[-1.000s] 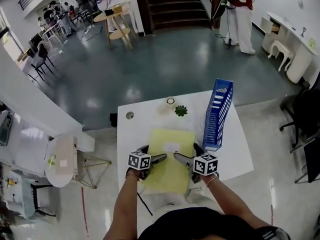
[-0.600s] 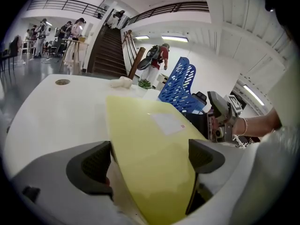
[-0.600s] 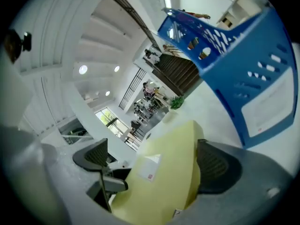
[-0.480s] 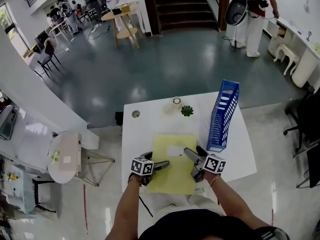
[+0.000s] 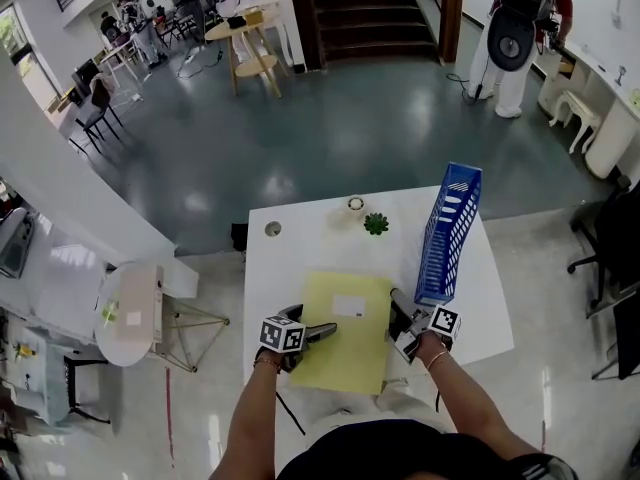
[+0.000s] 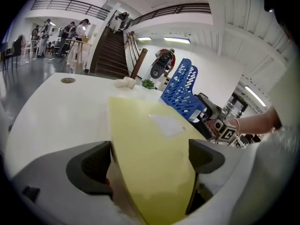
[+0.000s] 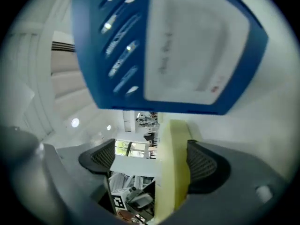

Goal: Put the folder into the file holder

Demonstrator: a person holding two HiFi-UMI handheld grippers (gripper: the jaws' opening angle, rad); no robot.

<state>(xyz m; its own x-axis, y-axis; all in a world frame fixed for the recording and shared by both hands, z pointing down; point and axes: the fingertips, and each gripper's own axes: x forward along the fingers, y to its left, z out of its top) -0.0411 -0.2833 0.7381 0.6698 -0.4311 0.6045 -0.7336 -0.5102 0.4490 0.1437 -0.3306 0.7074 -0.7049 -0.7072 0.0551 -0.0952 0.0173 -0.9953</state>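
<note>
A yellow folder [image 5: 342,333] lies on the white table [image 5: 290,268], its near part lifted between my grippers. The blue file holder [image 5: 446,232] stands upright at the table's right side. My left gripper [image 5: 322,332] is at the folder's left edge; in the left gripper view its jaws stand wide apart with the folder [image 6: 150,144] running between them. My right gripper [image 5: 400,316] is at the folder's right edge, just before the file holder [image 7: 154,46]. Its jaws are closing around the folder's edge [image 7: 171,172], which lies against the right pad only.
A small green plant [image 5: 376,224] and a pale round object [image 5: 355,205] sit at the table's far edge, a cable hole [image 5: 272,229] at the far left. A small round side table [image 5: 130,313] stands left. A person [image 5: 520,28] stands far off.
My right gripper has moved right, from over the folder to its right edge, beside the file holder. The left gripper has hardly moved.
</note>
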